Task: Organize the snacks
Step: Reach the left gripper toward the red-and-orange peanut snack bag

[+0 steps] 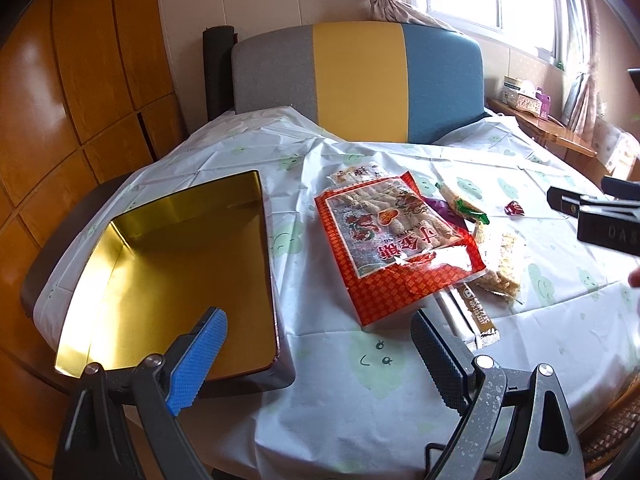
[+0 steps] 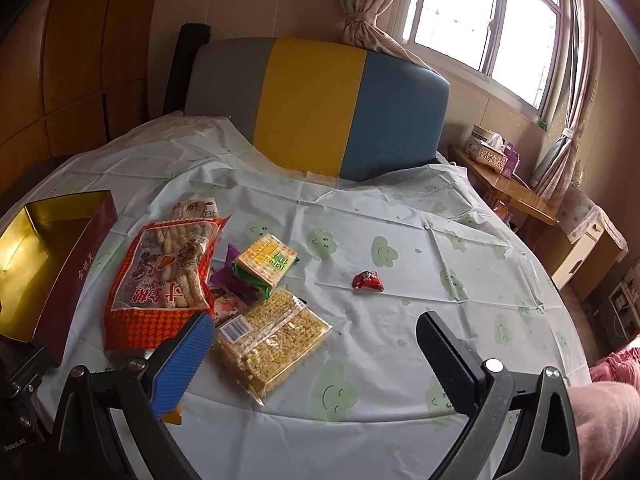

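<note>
Both grippers, left and right, gaping wide, empty. Red snack bag lies just ahead of my left fingers, gold tin beside them. Slippery film, could squirt out if I pinch a corner.

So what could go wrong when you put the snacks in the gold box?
The snacks lie piled on each other, so pulling the big red bag might drag the purple packet beneath it. The little red candy is small for the wide-open right gripper and could slip. The box sits near the table edge; a bump might shove it off.
</note>
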Demonstrator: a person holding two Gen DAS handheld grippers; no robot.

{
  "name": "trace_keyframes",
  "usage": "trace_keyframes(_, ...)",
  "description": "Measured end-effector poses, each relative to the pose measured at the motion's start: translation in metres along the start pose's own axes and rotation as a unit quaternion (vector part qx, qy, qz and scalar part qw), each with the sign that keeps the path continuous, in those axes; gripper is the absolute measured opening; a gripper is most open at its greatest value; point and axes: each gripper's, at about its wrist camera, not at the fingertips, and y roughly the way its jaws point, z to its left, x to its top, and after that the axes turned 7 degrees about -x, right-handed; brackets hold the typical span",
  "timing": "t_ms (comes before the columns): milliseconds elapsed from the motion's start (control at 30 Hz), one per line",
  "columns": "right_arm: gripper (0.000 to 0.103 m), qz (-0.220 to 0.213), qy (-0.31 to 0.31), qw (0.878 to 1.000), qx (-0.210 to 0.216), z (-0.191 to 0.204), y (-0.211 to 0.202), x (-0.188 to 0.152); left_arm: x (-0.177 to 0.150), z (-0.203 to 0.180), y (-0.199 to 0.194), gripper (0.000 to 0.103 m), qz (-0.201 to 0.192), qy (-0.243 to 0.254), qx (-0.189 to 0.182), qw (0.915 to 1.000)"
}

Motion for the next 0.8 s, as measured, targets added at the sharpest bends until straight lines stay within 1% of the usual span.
trace_keyframes(100, 0.103, -0.003, 0.008, 1.000, 0.011, -0.016, 0.013, 0.011, 0.006, -0.003, 0.006, 0.094, 0.007, -0.001, -0.015, 0.9999)
trace_keyframes(167, 0.103, 0.006, 0.005, 1.000, 0.008, -0.027, 0.027, 0.017, 0.012, -0.005, 0.012, 0.094, 0.013, -0.003, -0.028, 0.9995)
trace_keyframes(200, 0.103, -0.002, 0.012, 1.000, 0.012, -0.033, 0.033, 0.018, 0.015, -0.006, 0.015, 0.094, 0.016, -0.004, -0.036, 0.9992)
trace_keyframes(300, 0.103, 0.009, 0.020, 1.000, 0.014, -0.048, 0.058, 0.018, 0.029, -0.010, 0.031, 0.094, 0.035, -0.011, -0.069, 0.9969)
trace_keyframes(333, 0.103, 0.020, 0.031, 0.999, 0.020, -0.052, 0.067, 0.016, 0.032, -0.011, 0.035, 0.094, 0.040, -0.014, -0.076, 0.9963)
trace_keyframes(400, 0.102, 0.057, 0.056, 0.996, 0.031, -0.060, 0.079, 0.015, 0.042, -0.010, 0.046, 0.094, 0.053, -0.027, -0.095, 0.9937)
trace_keyframes(467, 0.102, 0.058, 0.076, 0.994, 0.045, -0.065, 0.080, 0.015, 0.053, -0.011, 0.059, 0.094, 0.065, -0.035, -0.111, 0.9911)
trace_keyframes(567, 0.102, 0.064, 0.085, 0.993, 0.051, -0.067, 0.080, 0.013, 0.065, -0.013, 0.082, 0.095, 0.085, -0.032, -0.111, 0.9896)
trace_keyframes(633, 0.102, 0.064, 0.096, 0.991, 0.066, -0.069, 0.081, 0.014, 0.070, -0.013, 0.098, 0.095, 0.100, -0.035, -0.103, 0.9890)
trace_keyframes(733, 0.102, 0.064, 0.101, 0.990, 0.071, -0.069, 0.082, 0.015, 0.079, -0.014, 0.122, 0.095, 0.124, -0.047, -0.103, 0.9858)
trace_keyframes(800, 0.102, 0.065, 0.107, 0.989, 0.077, -0.070, 0.082, 0.014, 0.086, -0.016, 0.136, 0.095, 0.139, -0.062, -0.111, 0.9822)
